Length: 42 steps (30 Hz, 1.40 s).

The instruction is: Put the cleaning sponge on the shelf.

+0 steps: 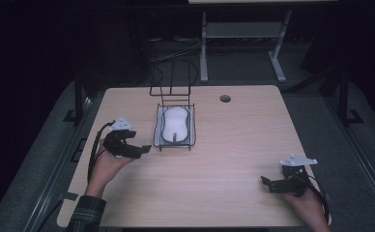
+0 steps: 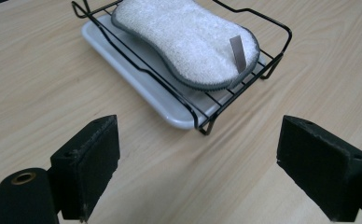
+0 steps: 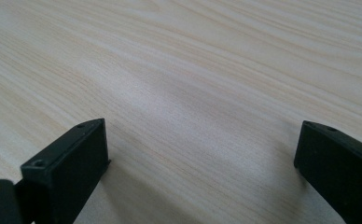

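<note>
A white peanut-shaped sponge [image 1: 175, 123] [image 2: 188, 42] with a grey edge and a small grey tag lies in a black wire rack [image 1: 161, 137] [image 2: 202, 122]. The rack stands on a white tray [image 1: 156, 129] [image 2: 137, 88] at the table's middle back. My left gripper [image 1: 143, 150] [image 2: 198, 163] is open, just left of the rack's near corner and pointing at it, with nothing between its jaws. My right gripper [image 1: 266, 183] [image 3: 202, 163] is open low over bare wood at the table's front right.
The wooden table [image 1: 224, 159] has a round cable hole [image 1: 225, 98] at the back. A tall wire part of the rack [image 1: 171, 89] rises behind the tray. Beyond the table, a white desk frame [image 1: 243, 43] stands on dark floor.
</note>
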{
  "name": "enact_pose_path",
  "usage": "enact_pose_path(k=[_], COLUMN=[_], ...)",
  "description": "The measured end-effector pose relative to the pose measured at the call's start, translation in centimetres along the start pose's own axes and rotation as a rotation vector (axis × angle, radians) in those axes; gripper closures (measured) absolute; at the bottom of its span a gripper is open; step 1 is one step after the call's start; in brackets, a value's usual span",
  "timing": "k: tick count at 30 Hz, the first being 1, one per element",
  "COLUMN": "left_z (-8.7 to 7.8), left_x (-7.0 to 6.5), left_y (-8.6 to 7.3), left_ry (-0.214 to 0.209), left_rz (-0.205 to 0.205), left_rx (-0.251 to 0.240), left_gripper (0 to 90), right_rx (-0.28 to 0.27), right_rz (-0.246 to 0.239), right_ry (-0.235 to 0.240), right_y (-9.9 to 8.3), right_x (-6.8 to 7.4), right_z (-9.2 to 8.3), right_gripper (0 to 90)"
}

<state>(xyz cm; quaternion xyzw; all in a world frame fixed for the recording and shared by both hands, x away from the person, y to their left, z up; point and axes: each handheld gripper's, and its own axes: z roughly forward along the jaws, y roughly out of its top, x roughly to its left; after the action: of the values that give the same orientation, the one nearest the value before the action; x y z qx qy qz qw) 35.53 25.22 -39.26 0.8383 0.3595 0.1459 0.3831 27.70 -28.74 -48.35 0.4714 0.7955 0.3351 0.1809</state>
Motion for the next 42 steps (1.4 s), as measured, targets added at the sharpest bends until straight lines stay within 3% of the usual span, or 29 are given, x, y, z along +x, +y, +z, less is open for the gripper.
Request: enact_pose_path(k=[13, 42], left_z=[-2.8, -4.5], left_x=[-0.8, -2.9], left_y=[-3.5, -11.2], left_ry=[0.046, 0.114], left_rz=[-0.009, -0.035], left_rx=[0.004, 0.071], left_gripper=[12.7, 12.9], right_rx=[0.000, 0.000], right_rz=[0.000, 0.001], right_ry=[0.000, -0.001], right_y=[0.0, 0.0], right_x=[0.0, 0.0], right_z=[0.0, 0.0], right_gripper=[2.4, 2.5])
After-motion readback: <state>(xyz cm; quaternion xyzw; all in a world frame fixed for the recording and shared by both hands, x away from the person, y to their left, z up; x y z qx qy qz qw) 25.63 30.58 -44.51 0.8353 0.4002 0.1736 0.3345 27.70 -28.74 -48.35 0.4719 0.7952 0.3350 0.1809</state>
